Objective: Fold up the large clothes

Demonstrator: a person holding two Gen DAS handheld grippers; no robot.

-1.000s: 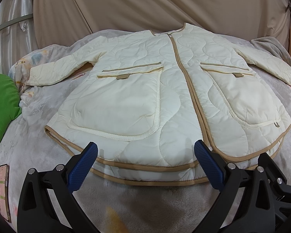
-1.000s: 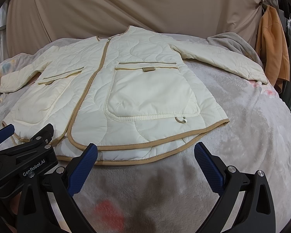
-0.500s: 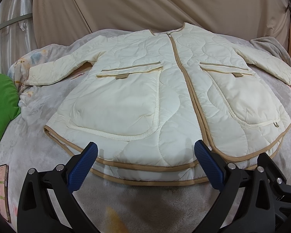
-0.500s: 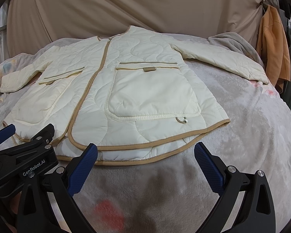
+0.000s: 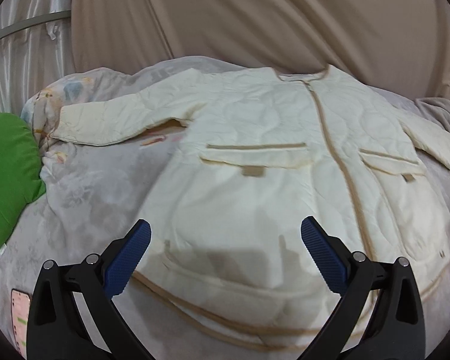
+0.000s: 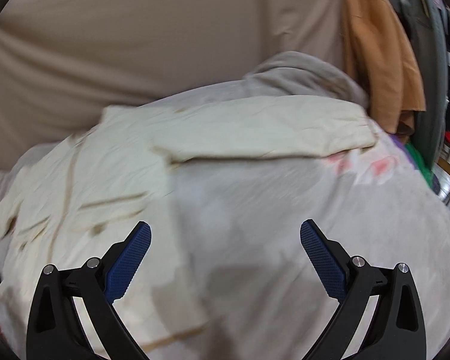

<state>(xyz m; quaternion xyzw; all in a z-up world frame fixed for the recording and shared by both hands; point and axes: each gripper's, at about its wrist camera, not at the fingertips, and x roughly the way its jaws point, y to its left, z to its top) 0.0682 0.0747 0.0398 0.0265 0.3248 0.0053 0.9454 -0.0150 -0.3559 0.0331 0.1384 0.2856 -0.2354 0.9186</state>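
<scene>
A cream quilted jacket (image 5: 255, 162) with tan trim lies flat, front up, on a grey blanket (image 5: 90, 198), sleeves spread to both sides. My left gripper (image 5: 225, 258) is open and empty, hovering over the jacket's lower left pocket. The jacket's left sleeve (image 5: 111, 123) stretches toward the left. In the right wrist view the jacket (image 6: 90, 186) fills the left half and its right sleeve (image 6: 255, 132) runs across the middle. My right gripper (image 6: 225, 258) is open and empty above the bare blanket (image 6: 285, 210) beside the jacket's right edge. Both views are motion-blurred.
A green cushion (image 5: 6, 180) lies at the left edge of the bed. A beige curtain (image 5: 255, 15) hangs behind. An orange garment (image 6: 378, 51) and other clothes hang at the right. A crumpled grey blanket (image 6: 303, 75) lies behind the sleeve.
Both grippers moved forward from the hem over the jacket. The left one turned toward the left sleeve, the right one toward the right sleeve. The jacket has not moved.
</scene>
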